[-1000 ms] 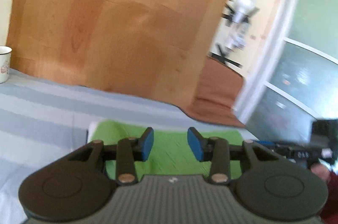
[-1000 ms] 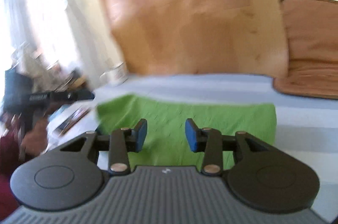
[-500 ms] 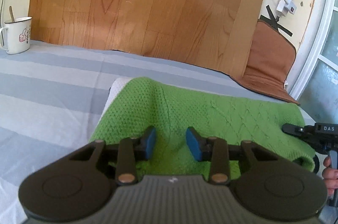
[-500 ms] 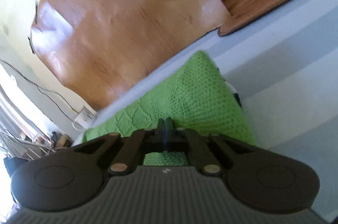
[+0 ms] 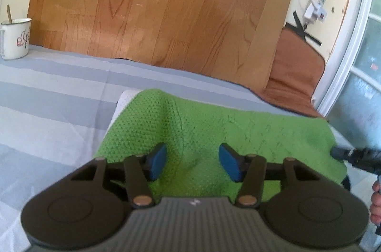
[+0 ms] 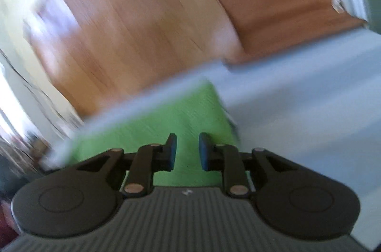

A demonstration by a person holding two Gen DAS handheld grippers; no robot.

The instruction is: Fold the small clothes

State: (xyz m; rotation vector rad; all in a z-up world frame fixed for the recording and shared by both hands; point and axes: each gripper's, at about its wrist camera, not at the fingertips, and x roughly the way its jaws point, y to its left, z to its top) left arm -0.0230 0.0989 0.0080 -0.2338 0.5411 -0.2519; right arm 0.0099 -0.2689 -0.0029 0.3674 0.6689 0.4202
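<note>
A green knit garment point(image 5: 214, 133) lies on the grey striped cloth, with a white layer point(image 5: 123, 97) showing at its far left corner and a raised fold in its middle. My left gripper point(image 5: 192, 162) is open, just above the garment's near edge, holding nothing. My right gripper point(image 6: 187, 152) is open a little over the garment's right end point(image 6: 185, 114); that view is blurred. The right gripper's body point(image 5: 357, 156) shows at the right edge of the left wrist view.
A white mug point(image 5: 15, 37) with a spoon stands at the far left on the striped table cover point(image 5: 47, 95). A wood-pattern board point(image 5: 154, 9) leans behind the table. A brown cushion point(image 5: 295, 76) lies at the back right beside a door frame.
My left gripper has opened wider above the garment. My right gripper, shut half a second ago at the garment's right end, has opened and the view has swung.
</note>
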